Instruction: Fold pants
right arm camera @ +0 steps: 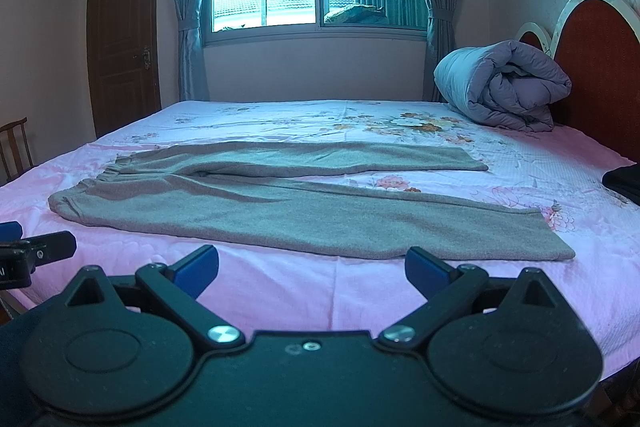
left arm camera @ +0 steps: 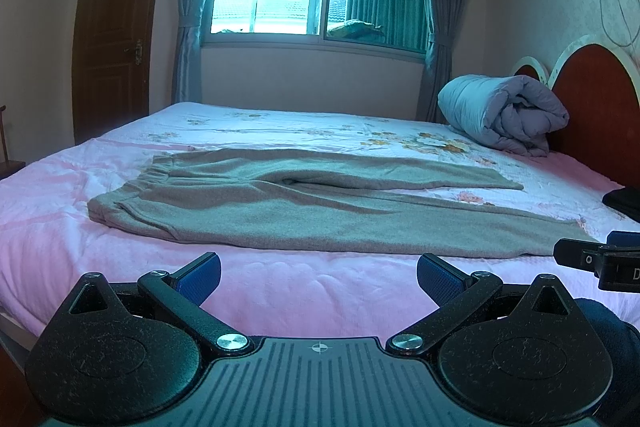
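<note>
The left hand-held gripper (left arm camera: 319, 277) hangs with its blue pads spread wide and nothing between them, short of the near edge of the pants (left arm camera: 280, 211). The right hand-held gripper (right arm camera: 312, 269) is the same: jaws wide apart, empty, stopped just short of the pants' near leg. Neither touches the cloth. In each wrist view the tip of the other gripper shows at the frame's edge, so the two sit side by side along the pants' near side.

The grey-brown pants lie spread flat on the bed (right arm camera: 280, 291), waistband to the left and both cuffs to the right. The two legs are laid out apart from each other, the far leg angling away from the near one, with a strip of flowered sheet showing between them toward the cuffs. No fold is visible anywhere in the garment.

By that reading the task has barely begun: the pants are laid out, and every fold is still to be made. A likely first step would be bringing one leg over onto the other, then doubling the length.

Beyond the pants' cuffs a rolled quilt (right arm camera: 504, 87) rests against the headboard (right arm camera: 596, 67), well apart from the pants. A dark item (right arm camera: 624, 183) lies at the bed's edge past the cuffs; what it is cannot be told.
</note>
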The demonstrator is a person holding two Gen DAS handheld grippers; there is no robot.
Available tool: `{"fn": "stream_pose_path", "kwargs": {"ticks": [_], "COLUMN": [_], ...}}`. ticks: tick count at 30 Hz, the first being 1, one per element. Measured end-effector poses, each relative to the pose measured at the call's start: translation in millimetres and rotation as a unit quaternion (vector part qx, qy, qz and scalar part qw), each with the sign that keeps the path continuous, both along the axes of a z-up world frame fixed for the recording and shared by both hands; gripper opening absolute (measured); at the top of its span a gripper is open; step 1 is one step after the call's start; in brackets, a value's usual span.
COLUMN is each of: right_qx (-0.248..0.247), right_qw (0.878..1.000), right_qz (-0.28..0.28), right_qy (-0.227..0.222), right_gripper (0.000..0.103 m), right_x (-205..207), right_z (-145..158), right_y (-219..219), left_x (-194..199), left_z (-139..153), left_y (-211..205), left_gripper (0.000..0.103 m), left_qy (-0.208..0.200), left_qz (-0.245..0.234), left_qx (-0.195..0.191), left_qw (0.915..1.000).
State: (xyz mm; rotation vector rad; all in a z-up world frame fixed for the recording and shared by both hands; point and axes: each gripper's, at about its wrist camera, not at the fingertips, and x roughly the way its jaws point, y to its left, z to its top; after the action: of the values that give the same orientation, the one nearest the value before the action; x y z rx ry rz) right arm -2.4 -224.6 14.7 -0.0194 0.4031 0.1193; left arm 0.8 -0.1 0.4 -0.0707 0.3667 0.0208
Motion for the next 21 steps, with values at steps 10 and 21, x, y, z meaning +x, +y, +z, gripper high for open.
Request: {"fn": "stream_pose_path", "kwargs": {"ticks": [10, 21], "right_qx": [0.000, 0.000], "right_qw": [1.000, 1.000], "right_qz": [0.000, 0.000], "right_qy": [0.000, 0.000], "right_gripper": [0.094, 0.094], "right_x": [-0.1, 0.6], "right_z": [0.0, 0.1], "right_y": [0.4, 0.3], "left_x": [1.8, 1.8], "left_z": [-0.3, -0.7], "left_y": [0.5, 0.6], "left_gripper": [0.103, 0.103], "left_qy": [0.002, 0.001], "left_qz": [-0.002, -0.003], "left_qx": [0.003, 0.004], "left_qw": [1.0000, 1.0000]}}
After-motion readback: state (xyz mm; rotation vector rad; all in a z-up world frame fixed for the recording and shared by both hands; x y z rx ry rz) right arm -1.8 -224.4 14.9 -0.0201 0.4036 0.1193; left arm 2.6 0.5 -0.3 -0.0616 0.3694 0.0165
